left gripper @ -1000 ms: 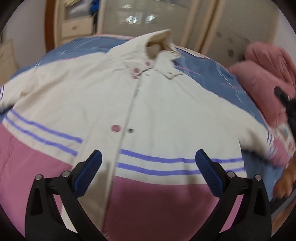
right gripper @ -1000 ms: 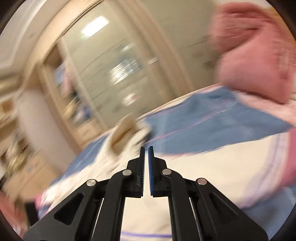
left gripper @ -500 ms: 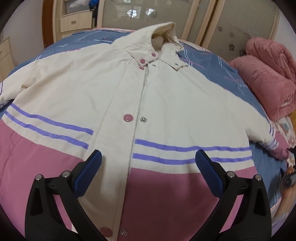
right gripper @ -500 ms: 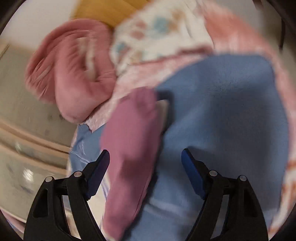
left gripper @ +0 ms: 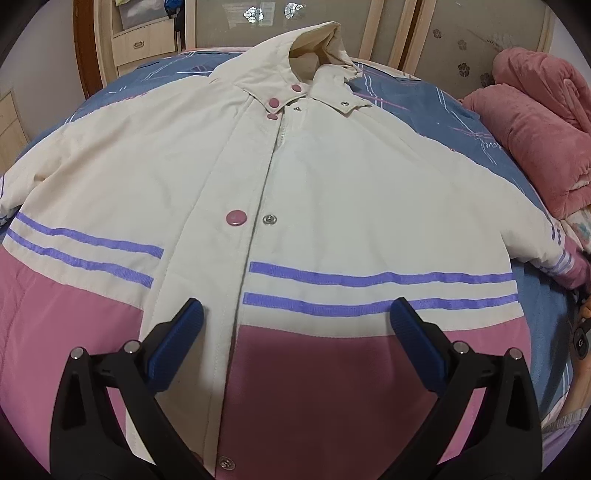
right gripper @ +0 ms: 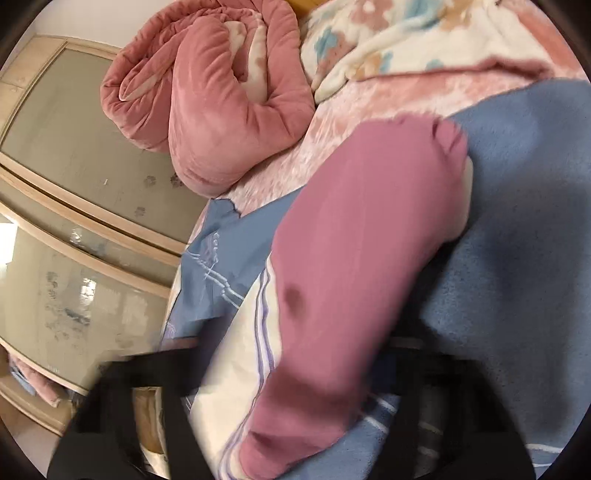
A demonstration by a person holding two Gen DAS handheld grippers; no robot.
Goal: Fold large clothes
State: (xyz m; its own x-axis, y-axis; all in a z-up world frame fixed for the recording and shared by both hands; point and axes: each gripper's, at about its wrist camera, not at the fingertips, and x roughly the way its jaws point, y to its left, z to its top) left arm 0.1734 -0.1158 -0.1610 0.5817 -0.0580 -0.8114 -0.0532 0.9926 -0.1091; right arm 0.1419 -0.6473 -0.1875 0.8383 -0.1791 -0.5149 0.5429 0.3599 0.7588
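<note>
A large cream and pink jacket [left gripper: 332, 177] with purple stripes lies front up, spread flat on the bed. My left gripper [left gripper: 295, 325] hovers open over its lower front near the snap placket, holding nothing. In the right wrist view the jacket's pink sleeve cuff [right gripper: 351, 258] lies on the blue cover, running up between the blurred black fingers of my right gripper [right gripper: 295, 387]. Those jaws are closing with the sleeve between them. A strip of blue cover still shows beside the right finger. The pads themselves are too blurred to make out.
A blue bed cover [left gripper: 424, 110] lies under the jacket. A rolled pink quilt [left gripper: 535, 140] sits at the right, with a floral blanket [right gripper: 406, 37] beside it. Wardrobe doors [left gripper: 258, 22] and a drawer unit [left gripper: 136, 44] stand behind the bed.
My right gripper was shut and aimed across the room; it swung down over the sleeve cuff, opened wide around it, and its fingers now blur inward. The left gripper barely shifted.
</note>
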